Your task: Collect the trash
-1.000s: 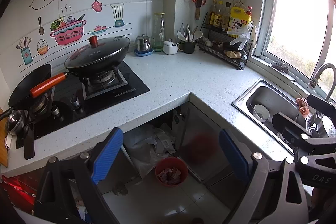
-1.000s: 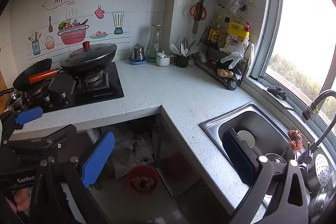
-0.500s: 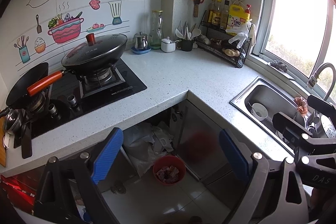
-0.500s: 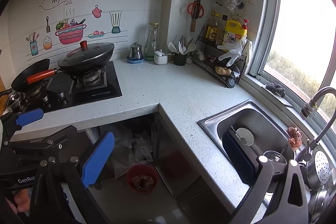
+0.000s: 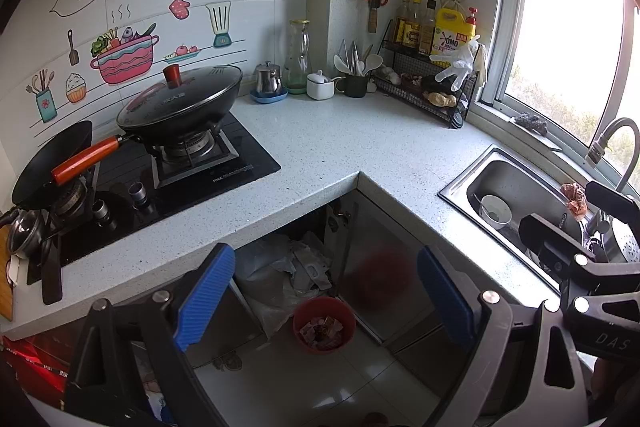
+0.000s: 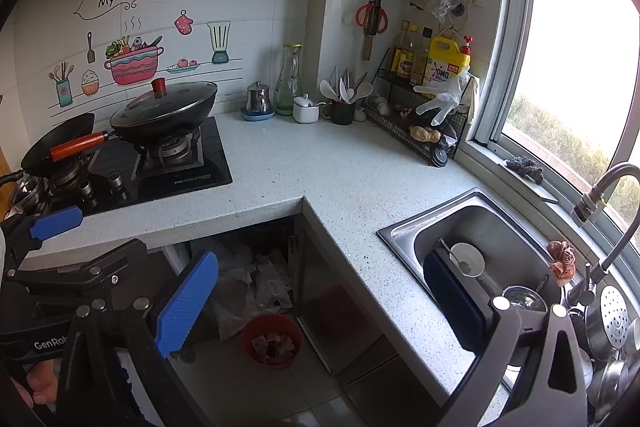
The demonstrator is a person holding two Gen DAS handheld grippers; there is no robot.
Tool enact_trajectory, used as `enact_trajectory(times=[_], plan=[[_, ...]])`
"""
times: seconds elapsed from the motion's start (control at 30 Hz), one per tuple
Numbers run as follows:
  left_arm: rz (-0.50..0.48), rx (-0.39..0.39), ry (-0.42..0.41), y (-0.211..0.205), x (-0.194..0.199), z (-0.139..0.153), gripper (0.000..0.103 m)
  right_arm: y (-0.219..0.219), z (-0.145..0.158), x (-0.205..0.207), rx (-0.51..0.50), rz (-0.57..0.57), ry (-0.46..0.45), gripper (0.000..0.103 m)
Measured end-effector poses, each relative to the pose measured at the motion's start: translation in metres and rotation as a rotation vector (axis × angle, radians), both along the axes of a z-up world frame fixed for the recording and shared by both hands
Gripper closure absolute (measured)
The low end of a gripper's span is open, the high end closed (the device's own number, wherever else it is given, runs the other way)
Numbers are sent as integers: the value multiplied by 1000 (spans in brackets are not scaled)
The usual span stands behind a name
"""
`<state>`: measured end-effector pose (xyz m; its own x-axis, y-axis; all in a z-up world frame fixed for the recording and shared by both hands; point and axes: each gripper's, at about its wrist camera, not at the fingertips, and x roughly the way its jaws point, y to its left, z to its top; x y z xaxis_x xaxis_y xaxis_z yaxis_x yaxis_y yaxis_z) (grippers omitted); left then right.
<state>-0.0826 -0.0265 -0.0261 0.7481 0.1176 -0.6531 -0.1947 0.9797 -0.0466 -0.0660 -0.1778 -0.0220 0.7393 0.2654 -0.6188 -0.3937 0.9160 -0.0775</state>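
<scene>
My left tongs [image 5: 326, 291] and right tongs [image 6: 320, 301] both gape wide, gripping nothing, above the bench [image 5: 360, 147] edge. Red bin [image 5: 324, 323] with scraps sits on the floor below, beside crumpled plastic bags [image 5: 280, 275]

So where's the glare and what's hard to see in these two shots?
Left wrist view: the window is blown out white, straight edges bow from the fisheye, and the red bin on the floor sits in dim shade. Right wrist view: same washed-out window, and the sink is shadowed.
</scene>
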Motion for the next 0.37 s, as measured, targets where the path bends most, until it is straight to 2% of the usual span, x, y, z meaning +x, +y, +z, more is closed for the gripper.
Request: enact_trajectory(times=[0.37], plan=[[-11,16,6,2,1,-1,11,1,-2,0,6,-3,13,1]])
